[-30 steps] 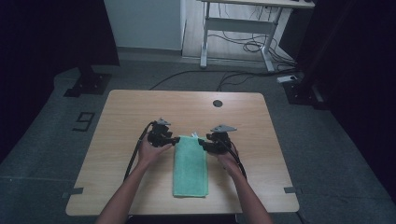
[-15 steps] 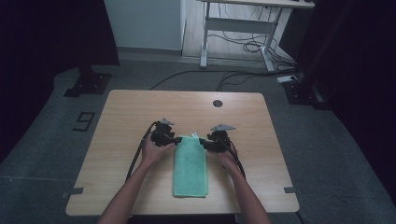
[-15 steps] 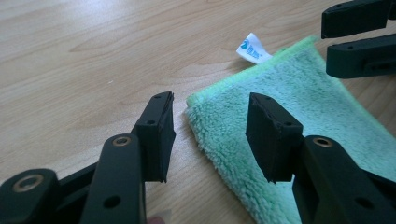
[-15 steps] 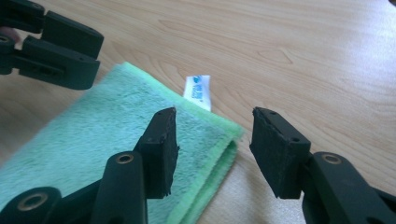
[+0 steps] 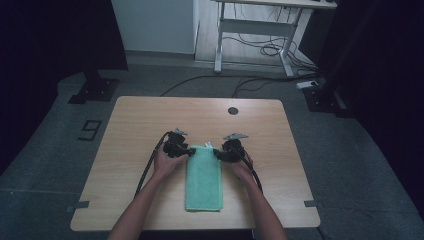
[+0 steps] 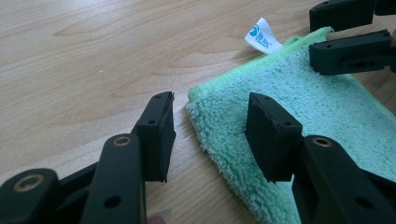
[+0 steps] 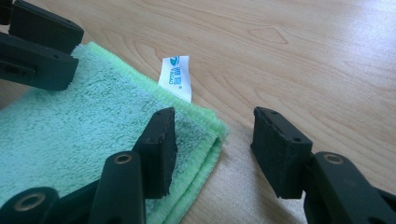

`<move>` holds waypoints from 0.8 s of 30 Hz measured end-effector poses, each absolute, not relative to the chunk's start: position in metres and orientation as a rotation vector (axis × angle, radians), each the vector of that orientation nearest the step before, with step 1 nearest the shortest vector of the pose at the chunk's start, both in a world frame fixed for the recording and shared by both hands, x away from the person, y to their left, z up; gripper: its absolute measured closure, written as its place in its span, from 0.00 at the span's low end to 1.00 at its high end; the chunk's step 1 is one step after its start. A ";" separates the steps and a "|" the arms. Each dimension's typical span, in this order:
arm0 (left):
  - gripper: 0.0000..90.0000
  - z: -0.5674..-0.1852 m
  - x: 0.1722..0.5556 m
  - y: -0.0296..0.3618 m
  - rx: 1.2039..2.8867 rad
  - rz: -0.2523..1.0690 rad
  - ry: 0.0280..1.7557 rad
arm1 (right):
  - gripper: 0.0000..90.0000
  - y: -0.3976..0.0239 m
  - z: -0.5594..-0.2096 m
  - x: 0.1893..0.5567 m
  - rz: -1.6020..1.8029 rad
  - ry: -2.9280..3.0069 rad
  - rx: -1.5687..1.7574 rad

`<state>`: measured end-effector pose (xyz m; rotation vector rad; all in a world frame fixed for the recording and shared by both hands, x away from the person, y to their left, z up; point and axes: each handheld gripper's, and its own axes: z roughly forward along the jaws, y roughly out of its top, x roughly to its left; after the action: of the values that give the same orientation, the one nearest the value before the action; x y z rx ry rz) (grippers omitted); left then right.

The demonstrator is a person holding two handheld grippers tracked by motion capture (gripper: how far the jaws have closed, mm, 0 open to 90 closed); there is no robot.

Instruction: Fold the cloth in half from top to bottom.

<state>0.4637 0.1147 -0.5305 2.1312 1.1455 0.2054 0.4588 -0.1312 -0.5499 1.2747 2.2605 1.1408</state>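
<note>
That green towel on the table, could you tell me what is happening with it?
A person holds a tool in each hand at the far corners of the folded green towel on the wooden table. The left tool and the right tool each straddle a corner with open jaws; neither has gripped yet.

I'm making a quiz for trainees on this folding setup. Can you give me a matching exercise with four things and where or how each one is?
Things:
1. towel
2. white label
3. left gripper
4. right gripper

Descriptions:
A. open, astride the towel's far right corner
B. green, folded, lying flat on the table
C. sticking out from the towel's far edge
D. open, astride the towel's far left corner

Pairs: 1-B, 2-C, 3-D, 4-A
</note>
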 end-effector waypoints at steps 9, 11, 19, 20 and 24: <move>0.64 -0.536 0.462 0.114 2.126 0.221 1.147 | 0.61 -0.128 -0.550 0.459 1.110 2.261 1.246; 0.68 -0.537 0.461 0.113 2.126 0.220 1.142 | 0.65 -0.127 -0.550 0.459 1.109 2.261 1.236; 0.80 -0.537 0.459 0.110 2.143 0.224 1.126 | 0.77 -0.126 -0.550 0.456 1.116 2.269 1.219; 0.82 -0.537 0.459 0.110 2.141 0.220 1.126 | 0.77 -0.126 -0.550 0.457 1.118 2.272 1.218; 0.87 -0.537 0.459 0.109 2.138 0.212 1.121 | 0.80 -0.126 -0.550 0.457 1.121 2.281 1.214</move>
<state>0.4585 0.1094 -0.5373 2.1383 1.1207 0.2117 0.4568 -0.1261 -0.5499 1.2140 2.2814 1.1210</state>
